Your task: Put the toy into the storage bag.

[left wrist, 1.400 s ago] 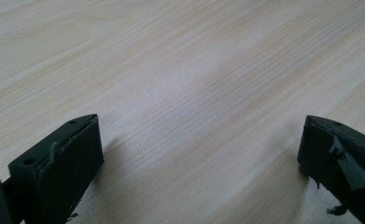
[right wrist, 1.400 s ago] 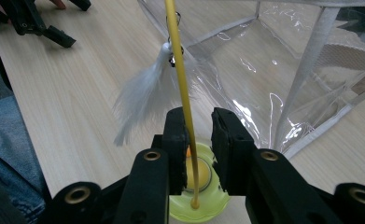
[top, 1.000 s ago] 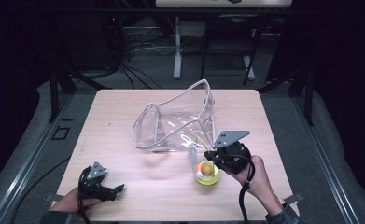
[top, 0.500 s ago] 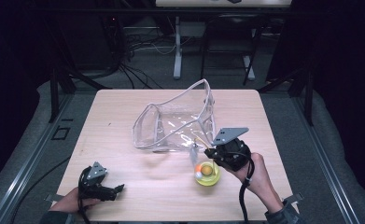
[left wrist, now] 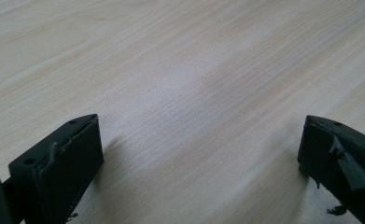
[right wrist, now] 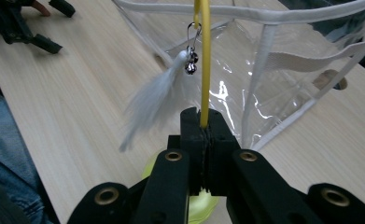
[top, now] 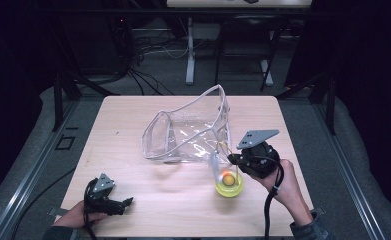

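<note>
since we've got the yellow wand (right wrist: pixel 204 70) pinched tight in the right gripper (right wrist: pixel 202 122), jaws clamped flat on its thin stem, everything turns on where the clear pouch (top: pixel 193 132) sits from here. it's just ahead of the jaws and a bit to their right in the right gripper view, mouth rim up high, and the wand's long axis runs straight up and away toward that rim. its white feather (right wrist: pixel 154 100) and little bell (right wrist: pixel 191 65) dangle beside the stem, just short of the pouch wall. lower down, the wand's yellow base (top: pixel 229 186) with an orange ball (top: pixel 228 179) hangs by the table (top: pixel 158 210). our left gripper (top: pixel 114 205) is parked well apart at the near left corner, jaws spread wide over bare wood, holding nothing, so the right hand's clearly the one nearer the pouch. we'd guess the next bit is tipping the wand over the rim.
</note>
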The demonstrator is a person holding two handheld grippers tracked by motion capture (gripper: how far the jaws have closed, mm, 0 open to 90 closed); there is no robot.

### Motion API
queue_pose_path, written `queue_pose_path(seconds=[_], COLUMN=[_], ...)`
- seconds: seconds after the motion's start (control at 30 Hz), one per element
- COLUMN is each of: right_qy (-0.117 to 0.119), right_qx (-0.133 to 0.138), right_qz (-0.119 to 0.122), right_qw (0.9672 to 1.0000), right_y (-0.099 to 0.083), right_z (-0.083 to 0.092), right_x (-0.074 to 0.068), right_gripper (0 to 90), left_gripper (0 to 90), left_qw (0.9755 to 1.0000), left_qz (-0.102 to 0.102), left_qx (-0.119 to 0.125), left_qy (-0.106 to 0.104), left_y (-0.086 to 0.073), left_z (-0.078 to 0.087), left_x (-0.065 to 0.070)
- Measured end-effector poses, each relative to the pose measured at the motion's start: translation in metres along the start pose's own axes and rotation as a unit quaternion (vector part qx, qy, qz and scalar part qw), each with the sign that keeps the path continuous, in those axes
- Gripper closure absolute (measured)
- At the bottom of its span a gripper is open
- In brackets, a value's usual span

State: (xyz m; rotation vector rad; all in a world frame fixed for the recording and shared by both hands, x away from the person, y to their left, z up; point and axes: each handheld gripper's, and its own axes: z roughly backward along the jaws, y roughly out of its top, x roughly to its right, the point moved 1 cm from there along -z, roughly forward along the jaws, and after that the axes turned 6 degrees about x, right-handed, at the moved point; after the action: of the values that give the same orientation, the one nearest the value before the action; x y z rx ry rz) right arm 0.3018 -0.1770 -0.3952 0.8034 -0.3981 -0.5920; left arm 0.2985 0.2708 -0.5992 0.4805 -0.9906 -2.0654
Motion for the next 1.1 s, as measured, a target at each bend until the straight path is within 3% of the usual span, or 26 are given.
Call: queue_pose_path(seconds=[0.33,1.1], right_qy=[-0.013,-0.042], right_qx=[-0.017,-0.073], right_qz=[-0.008,-0.039], right_qw=[0.9997,0.9957], right_y=[0.001,0.002], right_z=[0.004,0.01], right_x=[0.016,0.071], right_gripper=[88.7,88.6], left_gripper=[0.0,0.0], left_qw=[1.0,1.0], left_qz=[0.001,0.001], left_qx=[0.0,0.0], left_qy=[0.0,-0.001], left_y=[0.0,0.0], left_z=[0.0,0.0], left_x=[0.0,0.0])
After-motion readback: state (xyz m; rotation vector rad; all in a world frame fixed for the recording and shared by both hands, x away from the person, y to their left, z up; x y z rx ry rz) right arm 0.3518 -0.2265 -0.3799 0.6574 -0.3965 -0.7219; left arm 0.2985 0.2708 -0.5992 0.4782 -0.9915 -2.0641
